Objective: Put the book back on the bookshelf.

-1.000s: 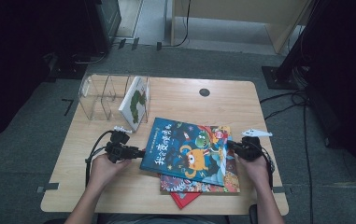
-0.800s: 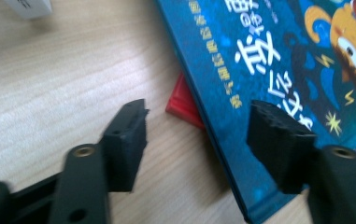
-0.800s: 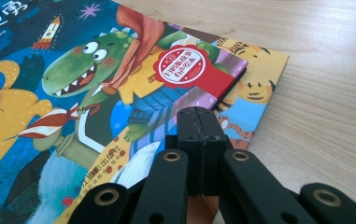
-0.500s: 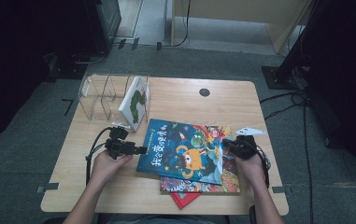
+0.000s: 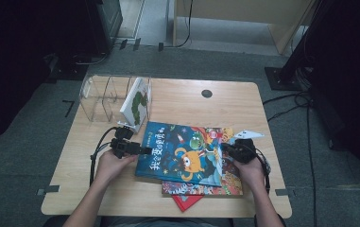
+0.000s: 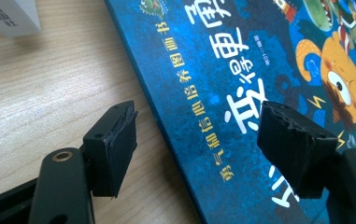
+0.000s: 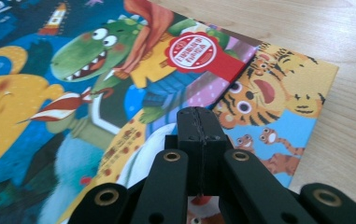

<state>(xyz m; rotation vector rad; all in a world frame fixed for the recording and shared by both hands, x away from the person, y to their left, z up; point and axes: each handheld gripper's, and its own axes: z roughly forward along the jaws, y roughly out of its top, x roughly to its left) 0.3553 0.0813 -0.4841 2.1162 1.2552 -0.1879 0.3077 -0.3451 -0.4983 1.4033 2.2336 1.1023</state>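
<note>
At the table's far left, a clear rack (image 5: 103, 97) holds one upright book (image 5: 135, 101), with bare wood near it. The left gripper (image 5: 142, 150), jaws spread after just opening, straddles the left edge of the blue picture book (image 5: 182, 153) without pinching it. The right gripper (image 5: 225, 150), jaws pressed together, rests over the stack's right side (lower books (image 5: 201, 189) mostly covered).

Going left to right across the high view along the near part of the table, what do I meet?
Left gripper, jaws open at the book's edge → blue picture book with an orange monster → right gripper, jaws shut → bare wooden table edge.
</note>
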